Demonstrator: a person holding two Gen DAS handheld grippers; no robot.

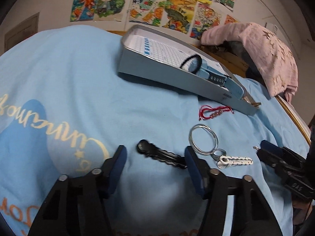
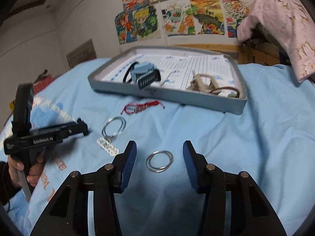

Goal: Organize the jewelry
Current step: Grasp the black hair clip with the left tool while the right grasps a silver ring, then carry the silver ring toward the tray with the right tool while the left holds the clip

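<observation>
Nearest me, my left hand-held gripper stands partly open over the light blue bedcover, and a black hair clip lies between its blue pads; I can't tell whether the right-hand pad touches the clip's end. My right hand-held gripper is also partly open, straddling a pair of silver rings flat on the cover, pads clear of them. Just beyond lie a larger silver ring bunch with a white dotted clip attached, then a red cord bracelet. Farther back sits the grey tray, lined with printed paper, holding a blue claw clip, a black hair tie and a beige clip. Colourful drawings cover the wall behind.
</observation>
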